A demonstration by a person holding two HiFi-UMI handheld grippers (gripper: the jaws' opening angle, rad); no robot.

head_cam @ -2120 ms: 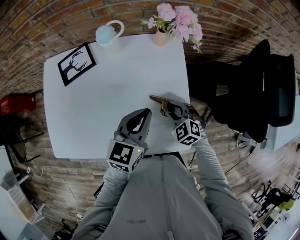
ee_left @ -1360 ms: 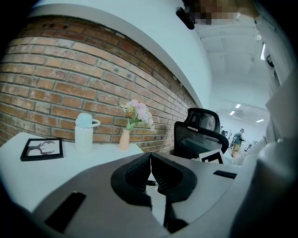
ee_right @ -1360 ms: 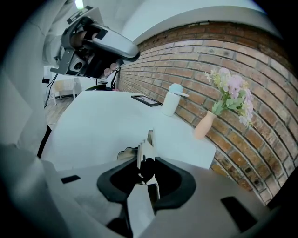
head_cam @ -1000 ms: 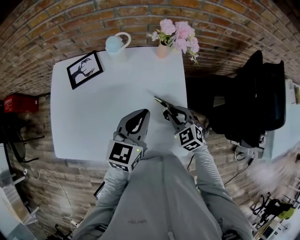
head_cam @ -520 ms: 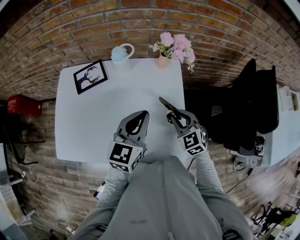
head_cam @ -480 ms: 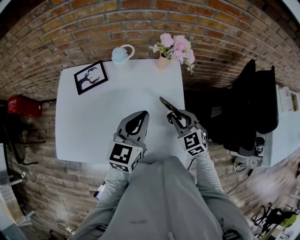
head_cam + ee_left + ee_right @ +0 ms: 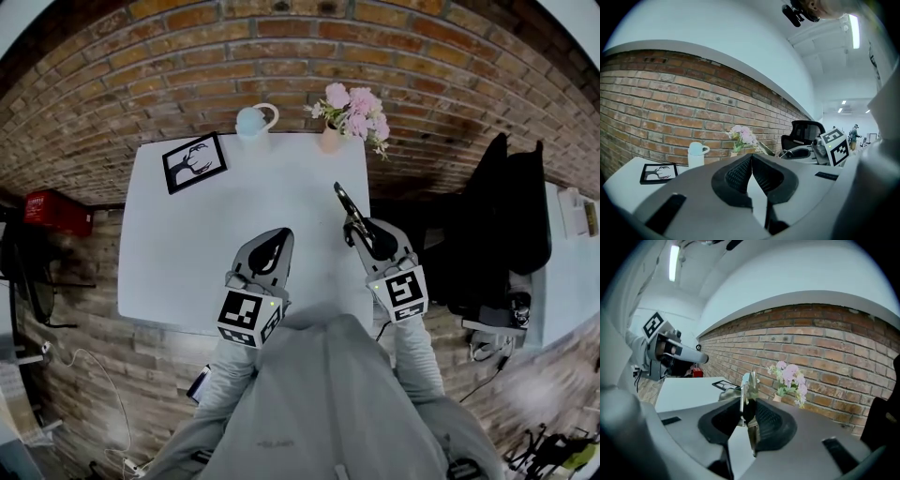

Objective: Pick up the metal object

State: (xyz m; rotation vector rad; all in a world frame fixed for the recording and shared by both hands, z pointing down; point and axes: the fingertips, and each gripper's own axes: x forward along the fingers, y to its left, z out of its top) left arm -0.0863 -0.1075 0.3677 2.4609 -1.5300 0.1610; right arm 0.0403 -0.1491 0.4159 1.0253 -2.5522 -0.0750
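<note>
The right gripper (image 7: 361, 230) is pinching the metal object (image 7: 343, 201) by its flat sides, which look thin, stiff and probably slick, while the left gripper (image 7: 272, 248) is hanging closed and empty.

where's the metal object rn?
Head view, right of centre: the metal object is clamped in the right gripper near the white table's right edge, its free end pointing toward the pink flowers.
</note>
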